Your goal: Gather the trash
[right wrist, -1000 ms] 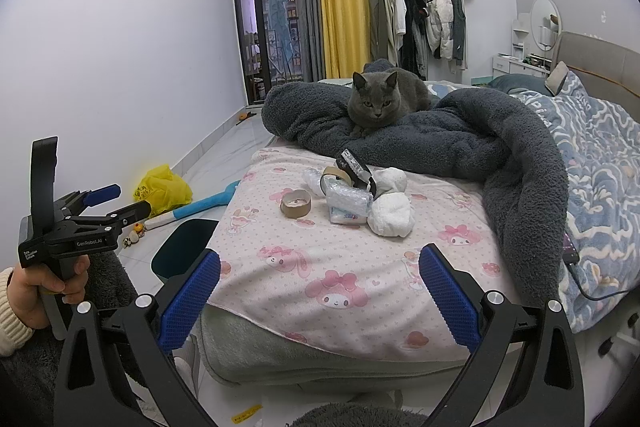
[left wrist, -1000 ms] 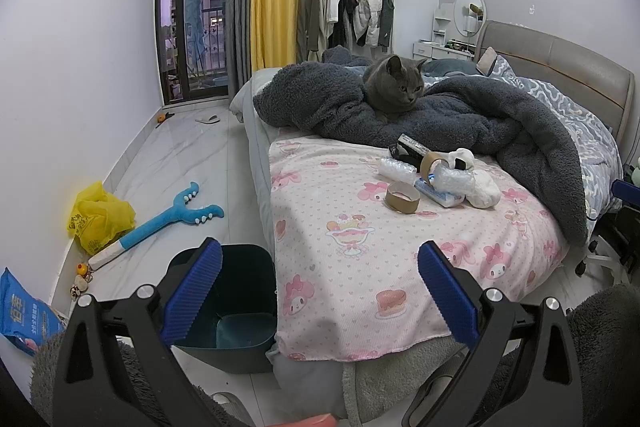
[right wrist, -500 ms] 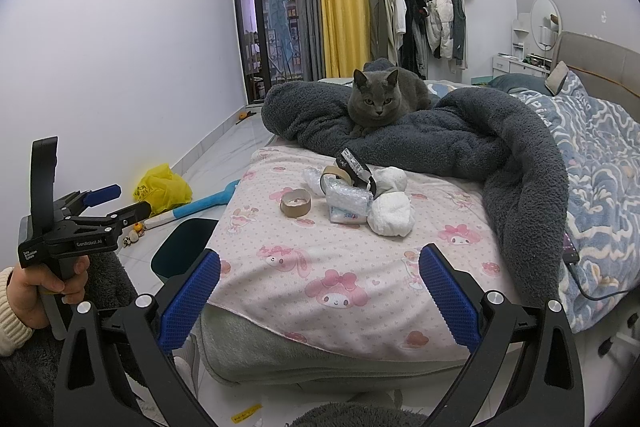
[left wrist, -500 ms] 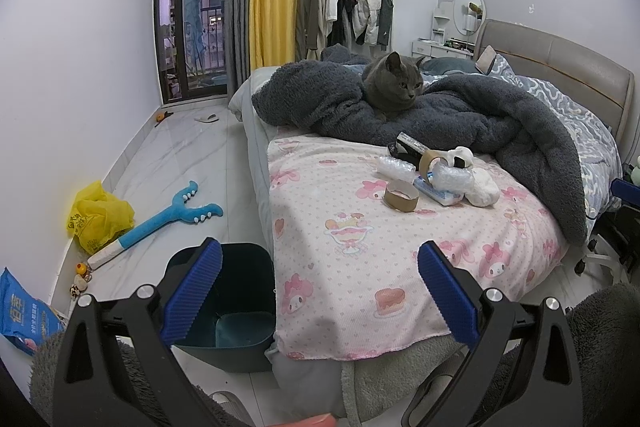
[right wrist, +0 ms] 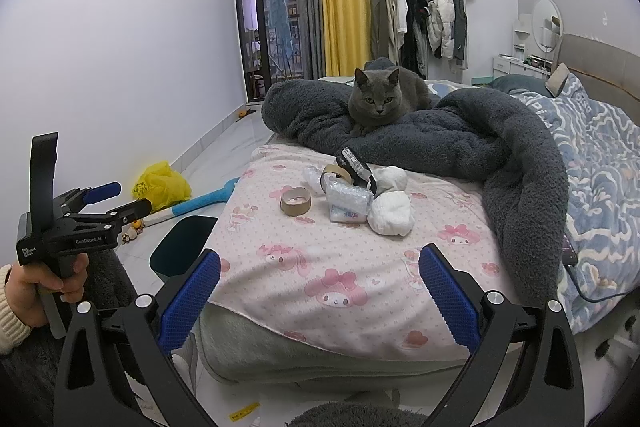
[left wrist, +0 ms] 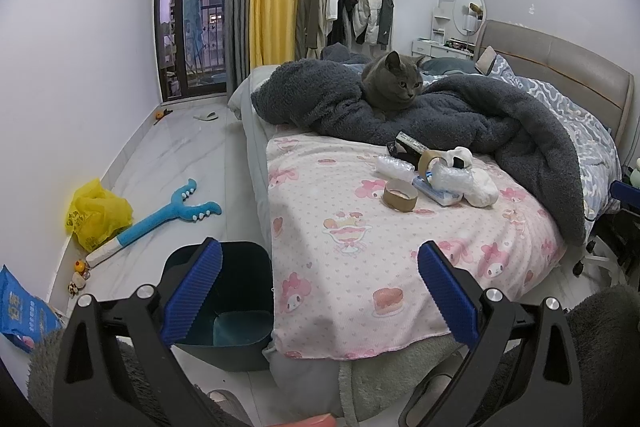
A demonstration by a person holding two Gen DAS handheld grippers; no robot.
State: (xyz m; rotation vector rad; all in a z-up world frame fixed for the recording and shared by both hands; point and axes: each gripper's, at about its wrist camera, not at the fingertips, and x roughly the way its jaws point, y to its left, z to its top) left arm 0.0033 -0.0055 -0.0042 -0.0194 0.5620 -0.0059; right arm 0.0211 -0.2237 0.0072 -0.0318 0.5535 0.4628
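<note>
A small heap of trash lies on the pink sheet of the bed (left wrist: 348,227): a brown cardboard tape core (left wrist: 400,195) (right wrist: 296,201), a second tape roll (right wrist: 334,174), bubble wrap (left wrist: 394,167), a tissue pack (right wrist: 347,211), a white crumpled wad (left wrist: 482,187) (right wrist: 390,214) and a black wrapper (left wrist: 408,143) (right wrist: 354,163). A dark teal bin (left wrist: 236,291) (right wrist: 180,247) stands on the floor by the bed's corner. My left gripper (left wrist: 320,291) is open above the bin and the bed edge, holding nothing. My right gripper (right wrist: 320,291) is open at the foot of the bed, well short of the heap.
A grey cat (right wrist: 376,99) sits on a dark fleece blanket (right wrist: 480,147) right behind the trash. On the floor lie a yellow bag (left wrist: 96,215), a blue toy (left wrist: 168,215) and a blue packet (left wrist: 20,311). A hand (right wrist: 44,283) holds the left gripper.
</note>
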